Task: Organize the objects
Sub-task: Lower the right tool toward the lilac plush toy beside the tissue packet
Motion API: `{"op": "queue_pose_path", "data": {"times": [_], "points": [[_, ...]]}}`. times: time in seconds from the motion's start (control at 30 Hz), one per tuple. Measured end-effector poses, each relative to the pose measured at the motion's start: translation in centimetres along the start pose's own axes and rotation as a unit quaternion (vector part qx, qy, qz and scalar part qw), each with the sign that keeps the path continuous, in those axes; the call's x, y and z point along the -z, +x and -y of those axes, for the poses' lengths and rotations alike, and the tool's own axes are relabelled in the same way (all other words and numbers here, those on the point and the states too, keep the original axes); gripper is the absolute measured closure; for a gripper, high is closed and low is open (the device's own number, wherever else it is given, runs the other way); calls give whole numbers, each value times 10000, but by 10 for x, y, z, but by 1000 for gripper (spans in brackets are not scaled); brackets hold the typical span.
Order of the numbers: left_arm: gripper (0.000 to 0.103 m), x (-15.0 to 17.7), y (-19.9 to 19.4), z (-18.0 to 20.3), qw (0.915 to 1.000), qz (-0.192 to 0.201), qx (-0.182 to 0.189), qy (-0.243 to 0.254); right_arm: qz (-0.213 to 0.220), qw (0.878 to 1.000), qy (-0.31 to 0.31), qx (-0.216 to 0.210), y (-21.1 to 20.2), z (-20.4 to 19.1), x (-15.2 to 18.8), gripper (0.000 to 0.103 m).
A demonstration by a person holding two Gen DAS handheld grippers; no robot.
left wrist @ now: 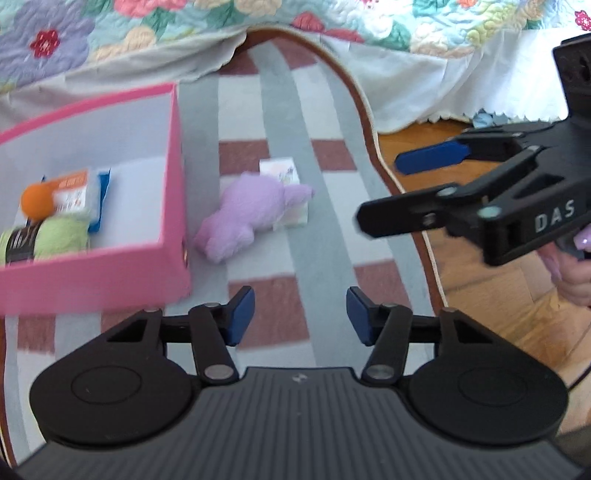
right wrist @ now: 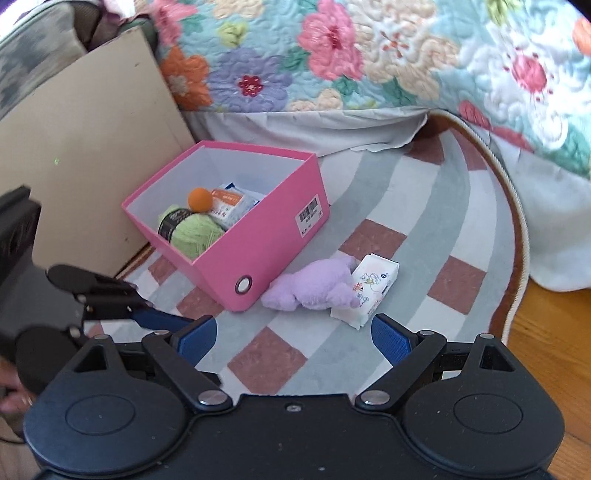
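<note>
A pink box point(left wrist: 173, 155) point(right wrist: 280, 236) stands on the checked rug. Inside it lie green yarn point(left wrist: 61, 236) point(right wrist: 194, 230), an orange ball point(left wrist: 37, 199) point(right wrist: 200, 199) and an orange-and-blue packet point(left wrist: 79, 195) point(right wrist: 232, 203). A purple plush toy point(left wrist: 251, 214) point(right wrist: 314, 286) lies on the rug just right of the box, resting against a white tissue pack point(left wrist: 282, 171) point(right wrist: 371, 288). My left gripper point(left wrist: 300, 315) is open and empty, above the rug short of the plush. My right gripper point(right wrist: 293, 338) is open and empty, short of the plush and pack; it also shows in the left wrist view point(left wrist: 384, 192).
A bed with a floral quilt point(left wrist: 258, 22) point(right wrist: 369, 55) and white skirt runs along the back. A beige board point(right wrist: 85, 147) leans behind the box. The rug's brown edge point(left wrist: 373, 122) point(right wrist: 517, 258) borders wooden floor point(left wrist: 498, 295) point(right wrist: 554, 350) on the right.
</note>
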State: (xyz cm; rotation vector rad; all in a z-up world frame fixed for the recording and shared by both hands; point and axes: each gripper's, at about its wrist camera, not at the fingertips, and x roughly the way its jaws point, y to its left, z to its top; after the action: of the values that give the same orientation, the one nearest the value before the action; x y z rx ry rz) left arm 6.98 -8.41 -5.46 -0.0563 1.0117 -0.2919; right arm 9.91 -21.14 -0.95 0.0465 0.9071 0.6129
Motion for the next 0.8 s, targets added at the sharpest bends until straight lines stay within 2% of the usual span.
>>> {"op": "queue_pose_path", "data": {"times": [0.07, 0.17, 0.23, 0.3, 0.37, 0.57, 0.67, 0.73, 0.77, 0.8], "points": [[54, -7, 8, 1, 9999, 145, 27, -8, 28, 9999, 103, -18, 8, 5, -4, 10], [64, -14, 19, 2, 9994, 333, 32, -39, 36, 9997, 236, -37, 22, 12, -11, 12], [67, -15, 26, 0, 9990, 414, 31, -156, 2, 9994, 341, -47, 35, 18, -15, 17], [69, -16, 32, -2, 9983, 495, -31, -295, -80, 9986, 514, -93, 49, 26, -18, 28], [70, -17, 37, -3, 9978, 562, -52, -352, -166, 9975, 671, -138, 63, 33, -18, 33], [70, -15, 42, -1, 9979, 545, -65, -354, -475, 9941, 963, -142, 104, 46, -16, 32], [70, -13, 42, -2, 9979, 525, -68, -372, -462, 9927, 1098, -160, 116, 49, -12, 33], [70, -12, 42, -2, 9979, 524, -89, -373, -429, 9937, 1030, -66, 117, 47, -10, 49], [70, -12, 42, -3, 9978, 519, -87, -392, -420, 9941, 999, -99, 116, 47, -10, 59], [70, -12, 42, -5, 9978, 515, -79, -418, -438, 9936, 1024, -176, 115, 47, -9, 65]]}}
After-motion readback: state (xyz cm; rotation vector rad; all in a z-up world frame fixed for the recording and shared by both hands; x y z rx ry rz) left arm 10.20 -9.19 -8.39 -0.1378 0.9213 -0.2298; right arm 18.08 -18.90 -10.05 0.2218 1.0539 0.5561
